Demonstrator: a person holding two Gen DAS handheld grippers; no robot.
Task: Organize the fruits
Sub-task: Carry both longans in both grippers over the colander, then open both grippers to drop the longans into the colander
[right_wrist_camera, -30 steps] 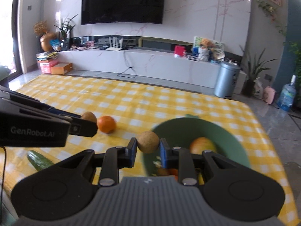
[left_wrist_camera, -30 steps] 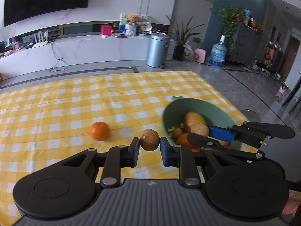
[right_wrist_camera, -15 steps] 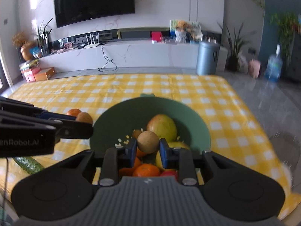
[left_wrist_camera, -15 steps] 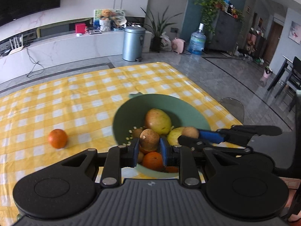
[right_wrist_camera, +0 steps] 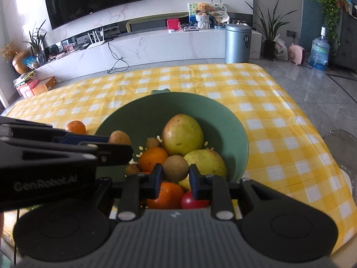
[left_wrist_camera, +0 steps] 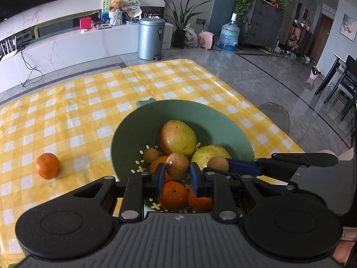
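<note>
A green bowl (left_wrist_camera: 125, 134) (right_wrist_camera: 236, 129) on the yellow checked table holds a mango (left_wrist_camera: 177, 137), a pear (left_wrist_camera: 209, 153), oranges and small brown fruits. My left gripper (left_wrist_camera: 177, 174) is shut on a small brown fruit (left_wrist_camera: 177, 165) above the bowl's near side. My right gripper (right_wrist_camera: 175, 176) is shut on another small brown fruit (right_wrist_camera: 175, 168), also over the bowl. Each gripper shows in the other's view, the right one (left_wrist_camera: 217, 164) holding its fruit beside the pear. An orange (left_wrist_camera: 47, 166) (right_wrist_camera: 75, 126) lies on the cloth left of the bowl.
The table's right edge (right_wrist_camera: 312, 120) drops to a grey tiled floor. A clear chair back (left_wrist_camera: 274, 114) stands by that edge. A red fruit (right_wrist_camera: 191, 199) lies in the bowl under my right gripper. A bin (left_wrist_camera: 151, 38) stands beyond the table.
Both grippers have carried their brown fruits from beside the bowl to over it and lowered toward the pile. The left gripper swung right, away from the loose orange.
</note>
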